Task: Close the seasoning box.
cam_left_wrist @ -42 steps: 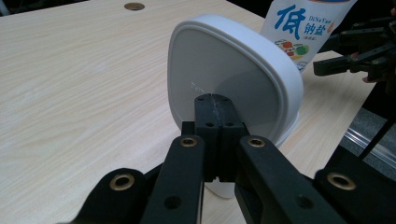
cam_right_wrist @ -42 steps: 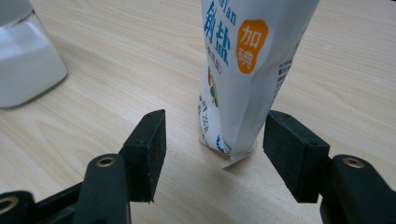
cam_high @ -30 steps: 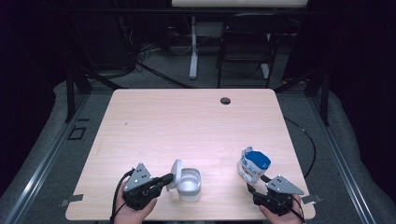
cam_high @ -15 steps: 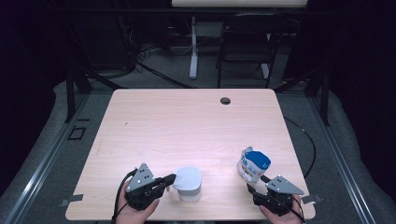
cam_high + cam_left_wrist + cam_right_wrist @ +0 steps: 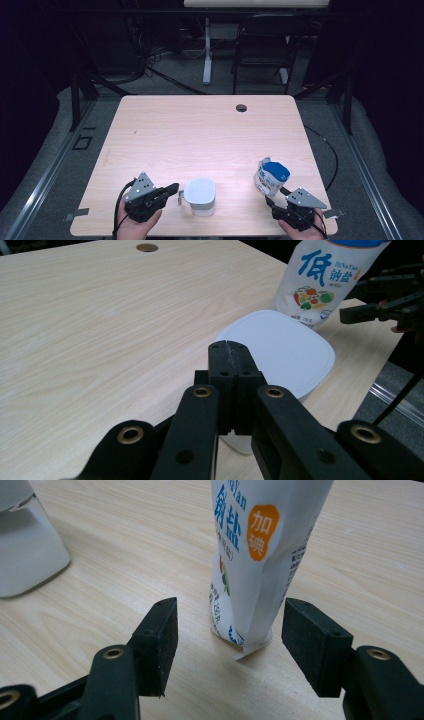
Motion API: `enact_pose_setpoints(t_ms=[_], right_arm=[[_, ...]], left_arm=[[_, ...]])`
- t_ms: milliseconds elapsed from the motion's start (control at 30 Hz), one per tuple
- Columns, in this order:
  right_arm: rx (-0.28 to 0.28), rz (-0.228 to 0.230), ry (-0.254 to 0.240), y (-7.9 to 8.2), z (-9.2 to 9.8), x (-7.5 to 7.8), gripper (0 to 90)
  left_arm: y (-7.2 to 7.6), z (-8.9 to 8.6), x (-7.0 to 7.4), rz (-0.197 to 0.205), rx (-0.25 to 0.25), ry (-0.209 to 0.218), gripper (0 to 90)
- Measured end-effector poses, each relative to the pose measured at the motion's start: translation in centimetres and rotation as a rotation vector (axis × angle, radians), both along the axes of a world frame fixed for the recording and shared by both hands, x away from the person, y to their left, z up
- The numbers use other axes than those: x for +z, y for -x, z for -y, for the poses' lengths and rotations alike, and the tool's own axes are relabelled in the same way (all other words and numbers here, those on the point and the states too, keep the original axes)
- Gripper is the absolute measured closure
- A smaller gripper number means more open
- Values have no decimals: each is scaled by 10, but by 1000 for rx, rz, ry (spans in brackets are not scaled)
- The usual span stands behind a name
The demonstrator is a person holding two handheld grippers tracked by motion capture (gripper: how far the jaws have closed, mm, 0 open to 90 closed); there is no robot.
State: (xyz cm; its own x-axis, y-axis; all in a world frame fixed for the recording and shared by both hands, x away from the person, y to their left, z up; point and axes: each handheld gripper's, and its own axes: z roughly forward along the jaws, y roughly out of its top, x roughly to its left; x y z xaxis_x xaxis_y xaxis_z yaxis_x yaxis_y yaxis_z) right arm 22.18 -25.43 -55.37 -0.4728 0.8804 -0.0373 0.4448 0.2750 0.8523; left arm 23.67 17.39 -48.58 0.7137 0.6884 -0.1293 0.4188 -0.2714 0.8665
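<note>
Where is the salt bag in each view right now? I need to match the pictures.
High view: salt bag stands upright near the table's front right, just ahead of the right gripper.
Left gripper view: top right, behind the white container.
Right gripper view: centre, upright, beyond the open jaws.
Shared landmark: the white container.

Each hand-held gripper is black. The left gripper (image 5: 172, 189), at the lower left of the high view, carries a grey three-cornered plate (image 5: 140, 183) on top, and a black cable (image 5: 119, 210) trails from its rear. The right gripper (image 5: 273, 197), at the lower right, carries a matching grey plate (image 5: 305, 198). In the gripper views, the jaw arms show brass-coloured pivot bushings (image 5: 130, 434) and small recessed screw holes; the pads (image 5: 162, 640) are flat, rectangular and finely textured.
</note>
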Motion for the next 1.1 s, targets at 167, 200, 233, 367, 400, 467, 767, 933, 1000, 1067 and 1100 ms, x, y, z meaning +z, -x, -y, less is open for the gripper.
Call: enact_pose_setpoints(t_ms=[167,200,233,367,400,467,767,933,1000,1067,1100], right_arm=[[7,-1,12,-1,2,-2,392],[6,-5,2,-1,3,-4,393],[2,-9,-2,-2,4,-4,393],[6,-17,4,-5,6,-7,393],[1,-14,-1,-7,6,-7,393],[4,-12,-13,-8,4,-6,393],[26,-13,3,-12,-8,-3,385],[12,-17,2,-12,-5,-4,385],[7,-24,4,-11,-4,-4,385],[2,-26,1,-11,-3,-5,385],[0,-28,2,-11,-2,-5,385]], left_arm=[[-4,-9,-3,-13,35,5,900],[-6,-11,-4,-21,42,8,900],[-7,-12,-5,-24,50,9,900],[-12,-20,-8,-32,84,4,900],[-13,-22,-9,-34,91,4,900],[-13,-29,-12,-40,112,-1,900],[-12,-64,-20,-64,213,25,899],[-15,-79,-26,-77,257,44,886],[-17,-85,-29,-89,276,54,884],[-18,-91,-32,-100,290,57,877],[-19,-94,-34,-102,300,55,872]])
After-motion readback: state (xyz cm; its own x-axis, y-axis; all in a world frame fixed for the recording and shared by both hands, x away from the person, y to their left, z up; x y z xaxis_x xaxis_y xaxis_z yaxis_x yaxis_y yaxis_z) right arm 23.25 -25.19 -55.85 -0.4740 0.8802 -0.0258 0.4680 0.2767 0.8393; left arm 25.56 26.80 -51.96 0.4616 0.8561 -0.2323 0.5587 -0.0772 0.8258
